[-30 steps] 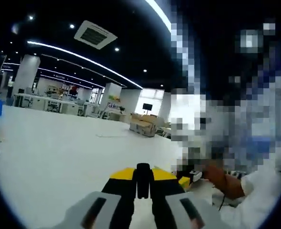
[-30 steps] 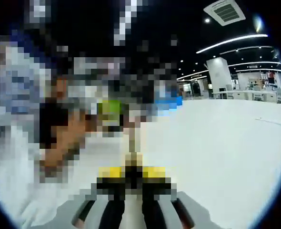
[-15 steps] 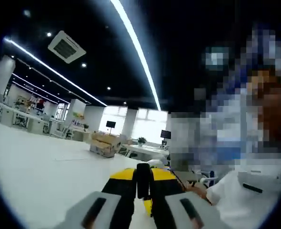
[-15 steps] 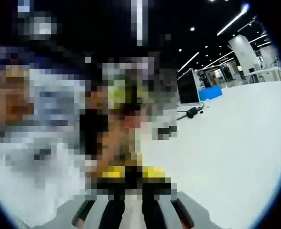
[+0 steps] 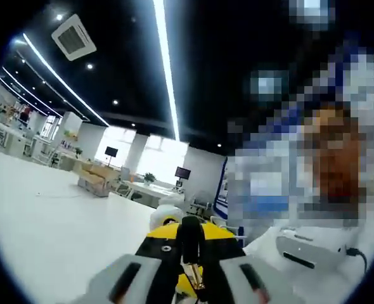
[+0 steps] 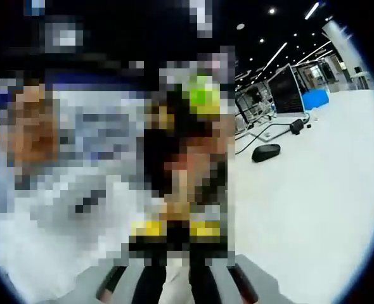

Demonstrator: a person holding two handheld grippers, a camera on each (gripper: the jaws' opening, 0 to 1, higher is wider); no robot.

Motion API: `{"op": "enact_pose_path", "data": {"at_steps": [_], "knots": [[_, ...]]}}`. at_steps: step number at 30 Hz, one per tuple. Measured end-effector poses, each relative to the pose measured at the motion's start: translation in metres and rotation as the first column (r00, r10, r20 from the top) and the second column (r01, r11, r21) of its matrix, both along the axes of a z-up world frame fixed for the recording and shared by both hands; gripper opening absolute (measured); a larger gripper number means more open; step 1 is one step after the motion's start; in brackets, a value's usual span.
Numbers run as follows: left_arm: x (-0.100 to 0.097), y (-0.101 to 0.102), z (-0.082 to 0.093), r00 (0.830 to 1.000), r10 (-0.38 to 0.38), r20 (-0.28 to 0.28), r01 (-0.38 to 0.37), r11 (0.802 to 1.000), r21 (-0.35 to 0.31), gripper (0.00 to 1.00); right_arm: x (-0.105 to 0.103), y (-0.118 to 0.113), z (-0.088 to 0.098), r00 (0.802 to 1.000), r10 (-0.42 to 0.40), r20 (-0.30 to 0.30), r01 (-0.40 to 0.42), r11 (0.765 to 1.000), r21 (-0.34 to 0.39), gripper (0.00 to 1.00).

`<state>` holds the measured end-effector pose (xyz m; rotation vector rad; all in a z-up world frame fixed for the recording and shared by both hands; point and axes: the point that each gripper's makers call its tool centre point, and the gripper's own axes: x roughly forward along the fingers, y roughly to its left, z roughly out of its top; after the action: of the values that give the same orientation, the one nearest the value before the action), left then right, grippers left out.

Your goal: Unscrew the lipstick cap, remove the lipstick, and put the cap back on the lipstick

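Bright ceiling strips (image 5: 165, 69) (fisheye-warped)

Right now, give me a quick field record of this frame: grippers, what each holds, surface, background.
left gripper: jaws closed on a slim dark cap-like piece, a gold part below it
right gripper: jaws closed on a pale slim item, identity unclear
surface: white table
on table: dark computer mouse with cable
background: box-shaped ceiling vent, long light strip, monitor
person: white sleeve

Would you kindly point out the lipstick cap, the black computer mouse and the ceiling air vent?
lipstick cap (image 5: 191, 237), left gripper view, its dark side between the claw tips.
black computer mouse (image 6: 265, 152), right gripper view, its top.
ceiling air vent (image 5: 73, 37), left gripper view, grille centre.
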<state>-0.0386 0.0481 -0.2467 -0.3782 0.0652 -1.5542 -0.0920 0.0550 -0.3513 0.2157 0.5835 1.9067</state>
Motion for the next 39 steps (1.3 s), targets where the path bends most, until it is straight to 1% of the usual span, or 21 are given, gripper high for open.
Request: {"op": "enact_pose_path", "data": {"at_steps": [2, 6, 10, 13, 15, 18, 21, 24, 28, 34, 37, 39], "knots": [[-0.001, -0.002, -0.001, 1.0, 0.005, 0.005, -0.005, 1.0, 0.009, 0.13, -0.003, 0.0, -0.001, 1.0, 0.011, 0.001, -0.011, 1.0, -0.004, 0.1], [-0.009, -0.006, -0.005, 0.999, -0.041, -0.002, 0.042, 0.999, 0.026, 0.13, -0.006, -0.001, -0.002, 1.0, 0.025, 0.005, -0.025, 1.0, -0.013, 0.1], [-0.014, -0.01, -0.011, 0.998, -0.058, 0.0, 0.058, 0.997, 0.054, 0.13, -0.01, 0.0, -0.002, 0.999, 0.035, 0.009, -0.035, 0.999, -0.017, 0.1], [-0.014, -0.01, -0.014, 0.998, -0.064, -0.011, 0.064, 0.996, 0.067, 0.13, -0.01, 0.001, -0.003, 0.999, 0.039, 0.022, -0.038, 0.999, -0.026, 0.1], [-0.015, -0.01, -0.016, 0.997, -0.069, -0.021, 0.071, 0.995, 0.073, 0.13, -0.01, 0.001, -0.004, 0.999, 0.036, 0.023, -0.035, 0.999, -0.03, 0.1], [-0.014, -0.012, -0.021, 0.997, -0.067, -0.042, 0.07, 0.992, 0.101, 0.13, -0.007, 0.001, -0.007, 0.999, 0.025, 0.036, -0.023, 0.999, -0.047, 0.1], [-0.013, -0.014, -0.026, 0.996, -0.073, -0.054, 0.079, 0.989, 0.122, 0.13, -0.006, 0.001, -0.007, 0.999, 0.023, 0.036, -0.021, 0.999, -0.048, 0.1], [-0.014, -0.015, -0.029, 0.996, -0.075, -0.056, 0.082, 0.987, 0.139, 0.13, -0.006, 0.001, -0.008, 0.999, 0.015, 0.048, -0.013, 0.998, -0.054, 0.1], [-0.015, -0.019, -0.035, 0.993, -0.094, -0.069, 0.104, 0.982, 0.158, 0.13, -0.005, 0.001, -0.006, 0.999, 0.013, 0.048, -0.011, 0.999, -0.047, 0.1], [-0.017, -0.02, -0.039, 0.991, -0.109, -0.077, 0.121, 0.977, 0.176, 0.13, -0.004, 0.0, -0.006, 0.998, 0.014, 0.062, -0.011, 0.999, -0.053, 0.1], [-0.019, -0.02, -0.041, 0.991, -0.111, -0.079, 0.124, 0.974, 0.189, 0.13, -0.004, 0.001, -0.007, 0.997, 0.01, 0.072, -0.005, 0.998, -0.064, 0.1], [-0.02, -0.021, -0.046, 0.989, -0.117, -0.085, 0.133, 0.969, 0.21, 0.13, -0.003, 0.001, -0.01, 0.994, -0.005, 0.105, 0.014, 0.996, -0.087, 0.1]]}}
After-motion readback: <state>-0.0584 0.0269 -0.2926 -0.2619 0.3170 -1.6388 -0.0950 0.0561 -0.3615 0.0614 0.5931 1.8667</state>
